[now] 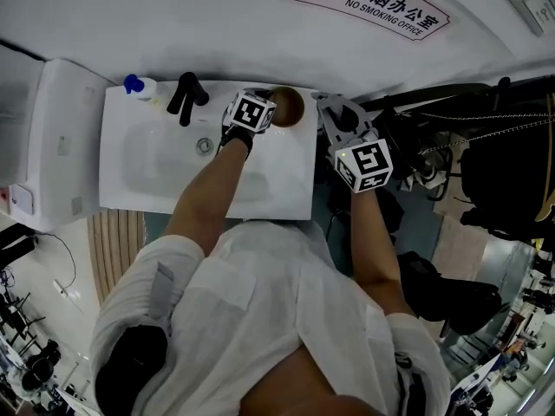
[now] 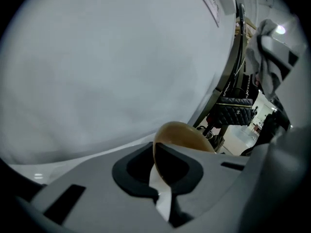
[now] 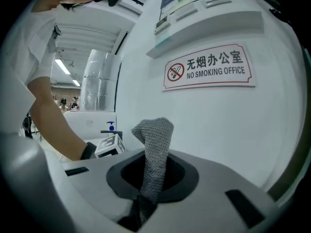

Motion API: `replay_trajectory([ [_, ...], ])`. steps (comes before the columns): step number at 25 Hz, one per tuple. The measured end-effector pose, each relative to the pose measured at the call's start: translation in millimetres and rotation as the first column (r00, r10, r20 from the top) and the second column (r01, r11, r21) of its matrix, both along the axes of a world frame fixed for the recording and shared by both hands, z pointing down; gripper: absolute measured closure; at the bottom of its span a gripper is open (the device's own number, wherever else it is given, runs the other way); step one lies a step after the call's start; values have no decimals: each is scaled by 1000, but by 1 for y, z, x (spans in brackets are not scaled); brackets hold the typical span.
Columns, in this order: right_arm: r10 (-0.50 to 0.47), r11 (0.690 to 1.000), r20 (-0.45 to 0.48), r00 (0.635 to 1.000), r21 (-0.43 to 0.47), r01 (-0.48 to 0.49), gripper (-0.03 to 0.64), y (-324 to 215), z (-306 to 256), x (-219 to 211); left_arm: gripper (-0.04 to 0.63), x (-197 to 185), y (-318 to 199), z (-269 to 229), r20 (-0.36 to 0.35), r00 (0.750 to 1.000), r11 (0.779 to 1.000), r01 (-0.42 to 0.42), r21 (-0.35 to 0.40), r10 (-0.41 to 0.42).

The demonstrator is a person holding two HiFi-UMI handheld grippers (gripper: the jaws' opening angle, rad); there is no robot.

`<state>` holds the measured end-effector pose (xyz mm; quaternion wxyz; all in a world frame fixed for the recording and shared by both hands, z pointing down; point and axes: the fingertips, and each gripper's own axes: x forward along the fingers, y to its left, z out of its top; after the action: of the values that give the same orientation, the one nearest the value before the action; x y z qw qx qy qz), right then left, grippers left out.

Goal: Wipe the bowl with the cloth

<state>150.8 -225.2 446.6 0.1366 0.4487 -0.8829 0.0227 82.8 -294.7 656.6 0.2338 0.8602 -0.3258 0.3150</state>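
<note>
grip comes first at this step, and both are made. the left gripper [image 2: 156, 171] has its jaws closed on the rim of the brown bowl [image 2: 187, 135], one pad inside the wall and one outside, so the bowl stands out beyond the jaws on a thin edge hold. the right gripper [image 3: 148, 188] is clamped on the grey cloth [image 3: 154, 149], and a short tuft of it stands up past the jaws.

from the head view the bowl [image 1: 286, 104] sits at the back right corner of the white sink [image 1: 130, 189], close to the wall, with the left gripper [image 1: 270, 109] on its near side. the right gripper [image 1: 334, 115] hangs just beside the sink's right edge, near the bowl but apart from it. whether the bowl rests on the ledge or is held just off it, i cannot tell.

wiping has not begun, by my reading; the cloth has yet to meet the bowl. to do it well:
- turn the bowl's open side toward the right gripper, so that the tuft can get in
- lead with the loose cloth tip, not the hard jaws
- sweep round the inner wall and then across the bottom, pressing lightly
- push toward the pinched side of the rim, since a push on the far side would likely lever the bowl round in so narrow a hold

the black tap [image 1: 186, 95] and blue-topped bottle [image 1: 134, 83] stand well to the left, out of the way.
</note>
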Motion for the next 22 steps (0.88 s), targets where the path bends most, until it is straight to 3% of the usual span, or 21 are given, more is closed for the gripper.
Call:
replay_trajectory([
  [8, -42, 999, -115, 993, -37, 38, 571, -17, 20, -17, 575, -15, 18, -72, 37, 995, 986, -98, 133, 94],
  [13, -85, 994, -172, 981, -77, 72, 492, -23, 30, -41, 575, -25, 32, -117, 83, 985, 962, -169, 216, 154],
  [22, -202, 968, -390, 898, -220, 122, 466, -11, 64, -72, 575, -31, 60, -164, 110, 962, 905, -271, 327, 248],
])
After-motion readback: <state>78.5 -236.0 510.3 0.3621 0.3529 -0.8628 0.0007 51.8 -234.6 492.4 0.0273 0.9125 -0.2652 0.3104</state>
